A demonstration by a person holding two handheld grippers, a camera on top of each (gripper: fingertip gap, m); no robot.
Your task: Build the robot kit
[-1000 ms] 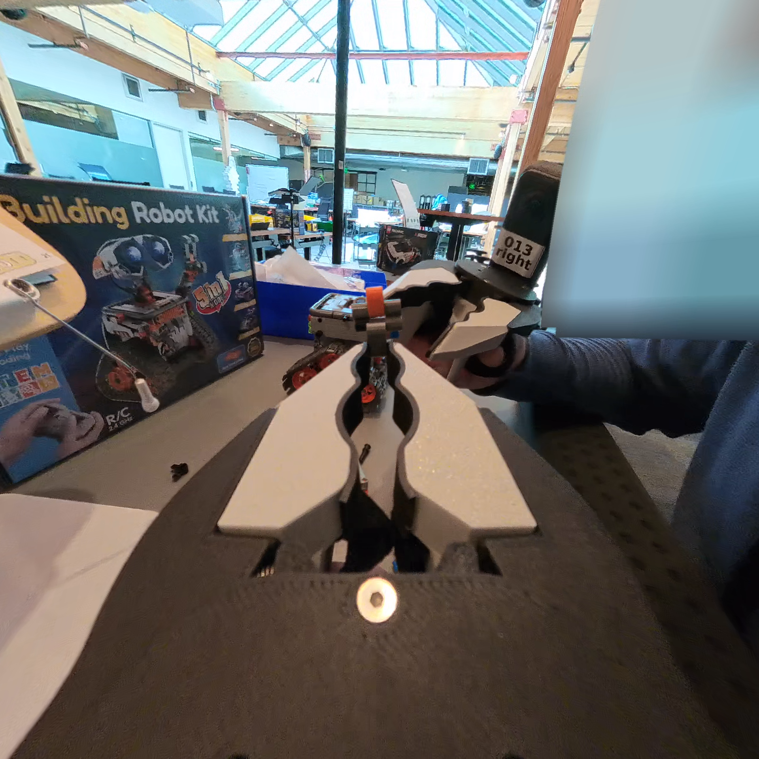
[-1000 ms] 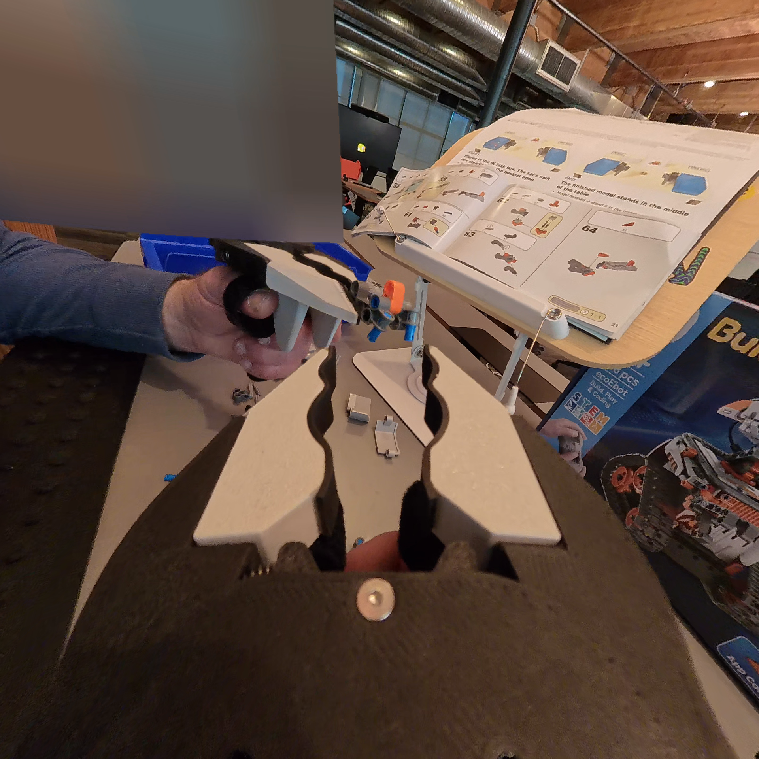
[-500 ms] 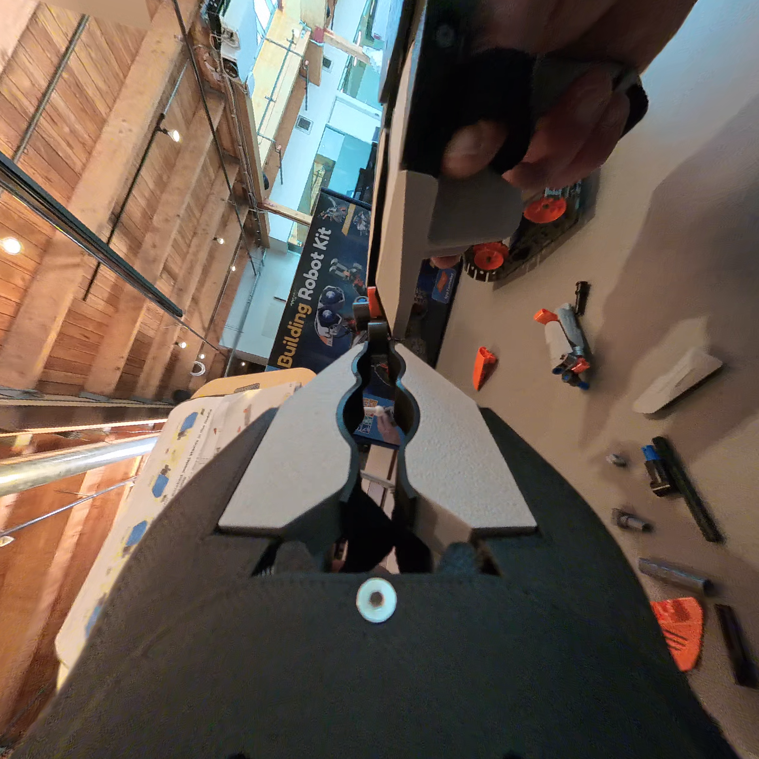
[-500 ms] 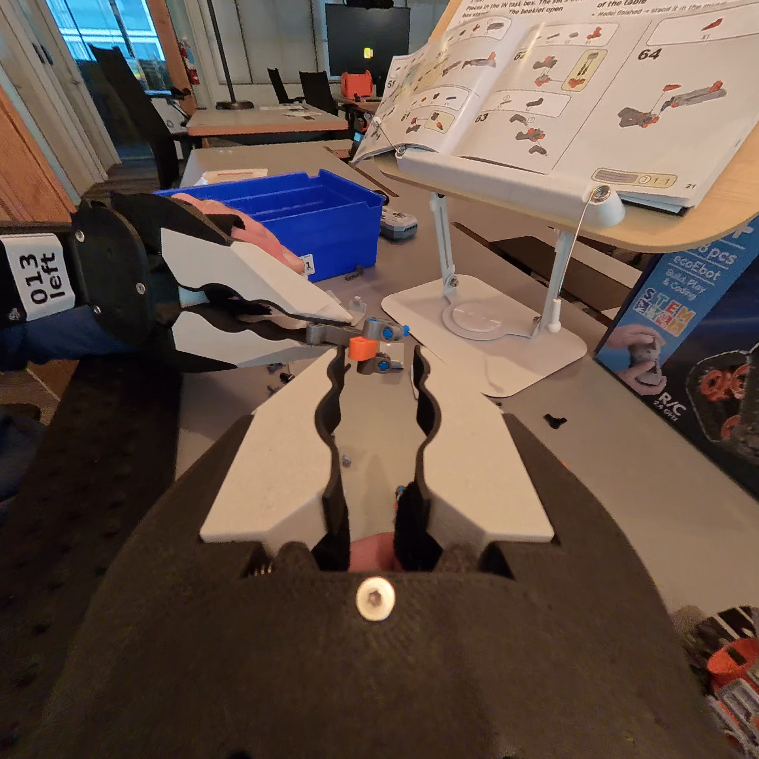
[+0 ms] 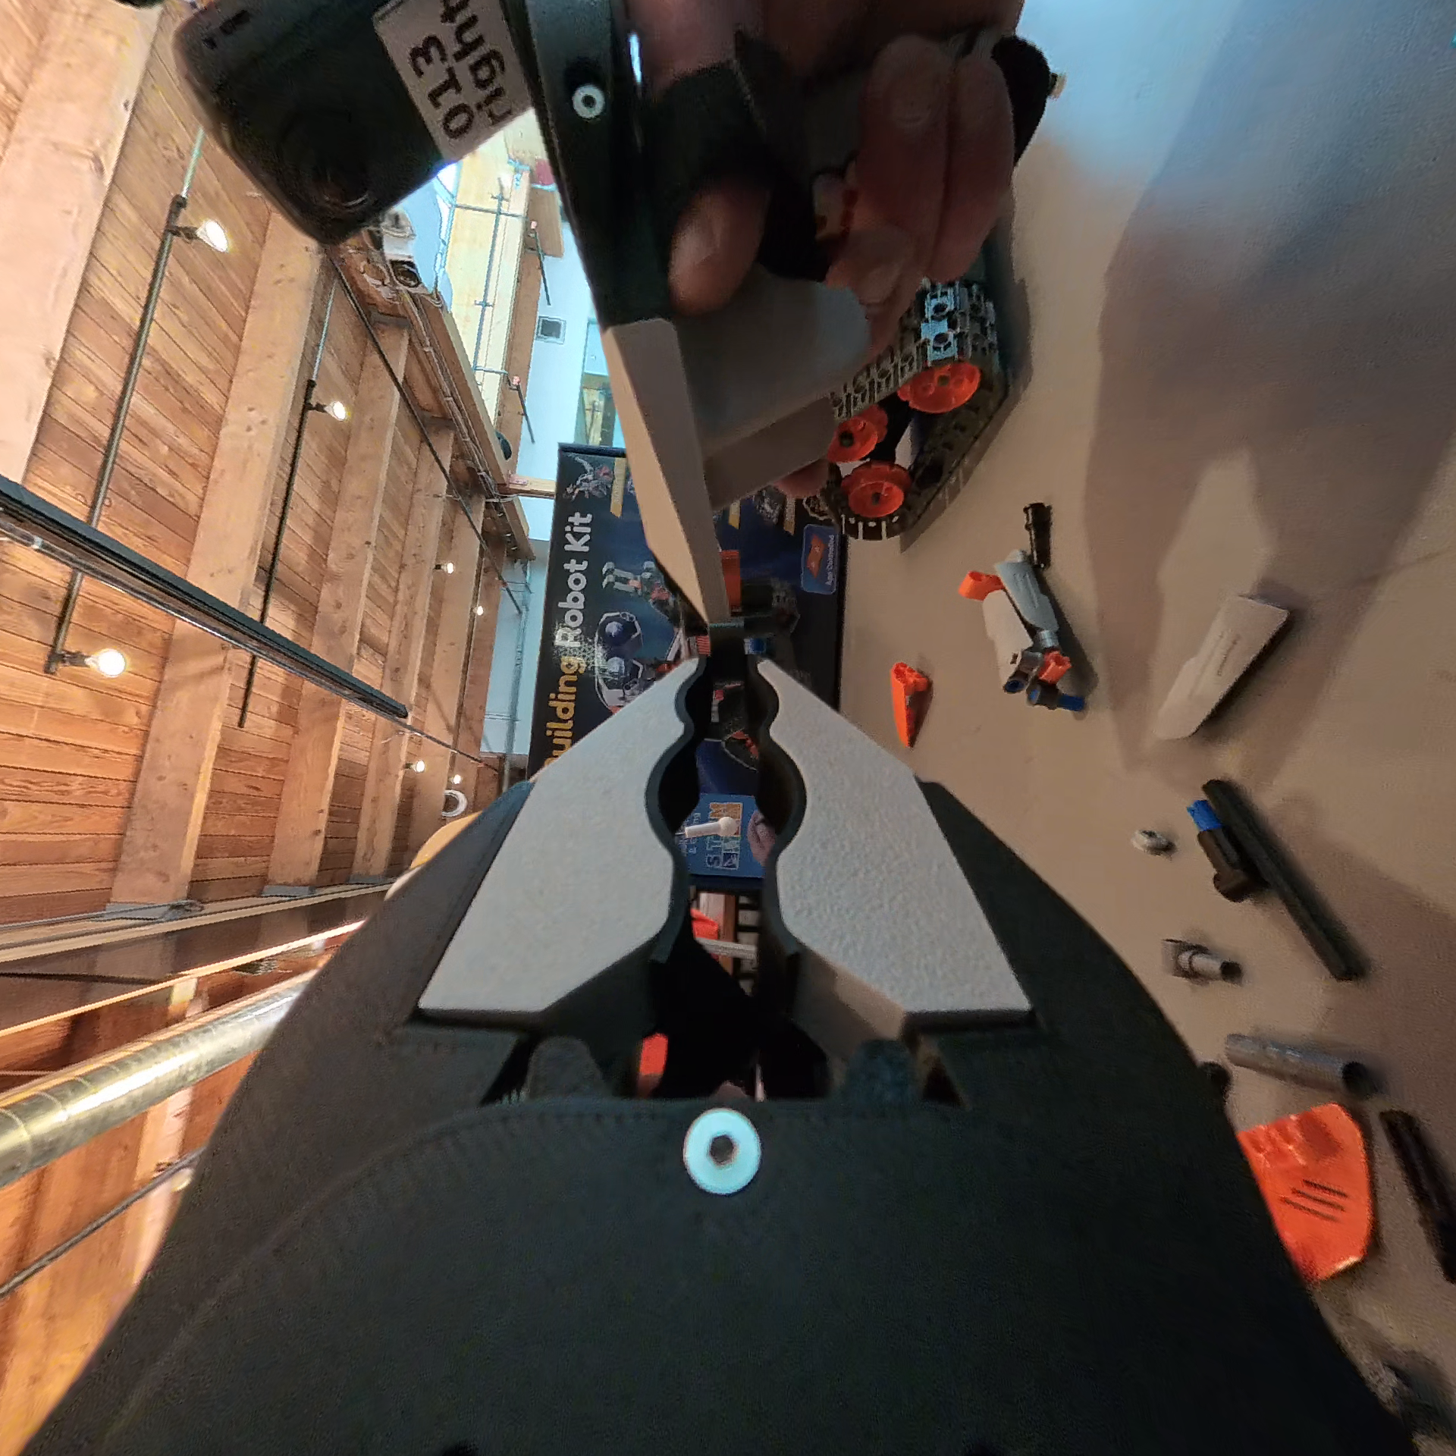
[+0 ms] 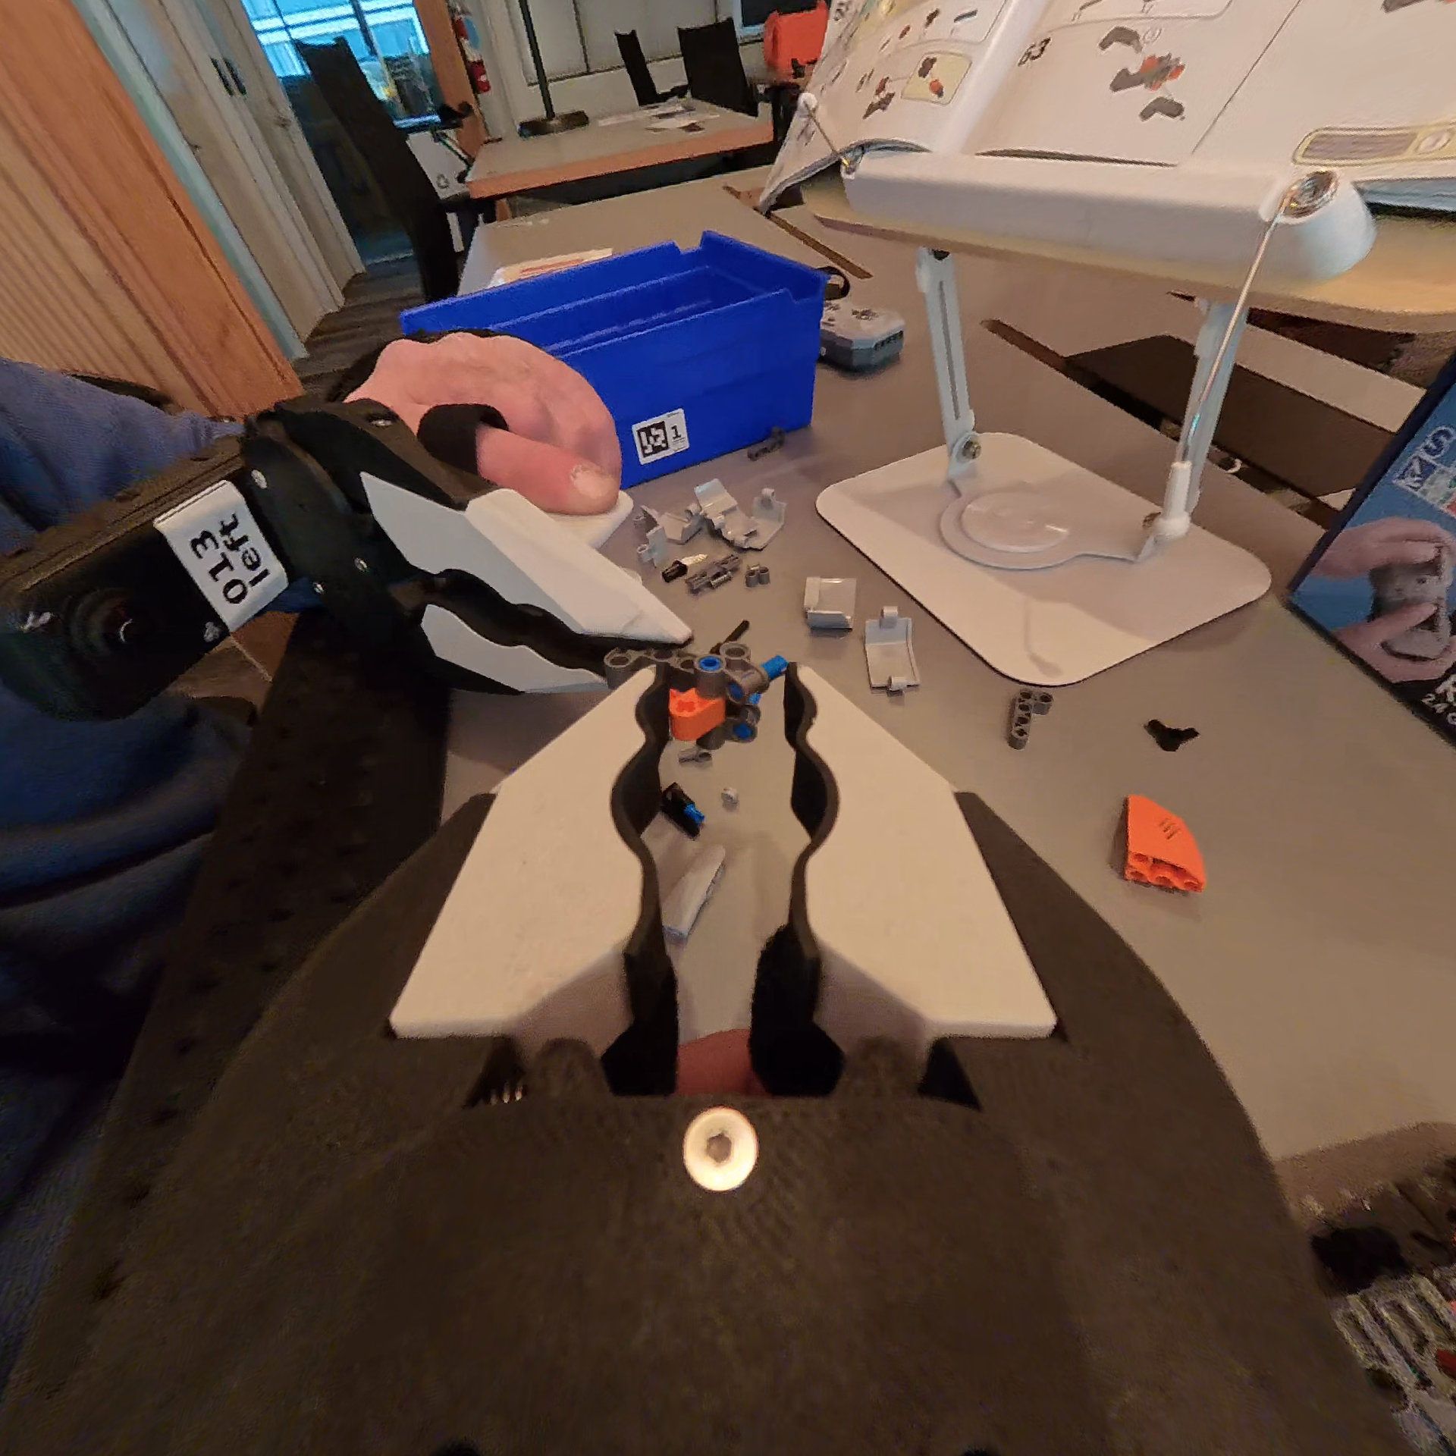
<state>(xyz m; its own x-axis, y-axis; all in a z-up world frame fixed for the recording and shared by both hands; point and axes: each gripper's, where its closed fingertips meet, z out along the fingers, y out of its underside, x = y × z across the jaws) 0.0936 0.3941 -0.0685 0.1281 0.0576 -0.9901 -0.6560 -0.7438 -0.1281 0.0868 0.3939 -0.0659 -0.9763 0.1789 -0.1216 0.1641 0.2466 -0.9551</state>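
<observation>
The left tongs (image 6: 670, 642) come in from the left of the right wrist view, a person's hand (image 6: 504, 425) on their grip, and their white fingers are clenched on the grey end of a small brick assembly (image 6: 713, 697) of grey, orange and blue parts, which is held in the air above the surface (image 6: 1300, 906). In the left wrist view (tipped on its side) the same left tongs (image 5: 729, 670) show their tips nearly together on a dark part.

The right tongs (image 6: 713, 685) are released, with a wide gap between their fingers; the assembly hangs in that gap at the tips, and whether either finger touches it cannot be told. In the left wrist view one finger of the right tongs (image 5: 709, 607) reaches down to meet the left tips.

Behind the left tongs stands a blue bin (image 6: 654, 331). Just right of it lie loose grey pieces (image 6: 709, 520), then a white book stand (image 6: 1040, 551) carrying an open instruction booklet (image 6: 1142, 71). Nearer, right of the right tongs, lie a grey beam (image 6: 1027, 713), a small black piece (image 6: 1171, 734) and an orange wedge piece (image 6: 1158, 847). A kit box (image 6: 1394, 567) stands at the right edge, and a tracked model (image 5: 918, 417) sits on the surface in the left wrist view.
</observation>
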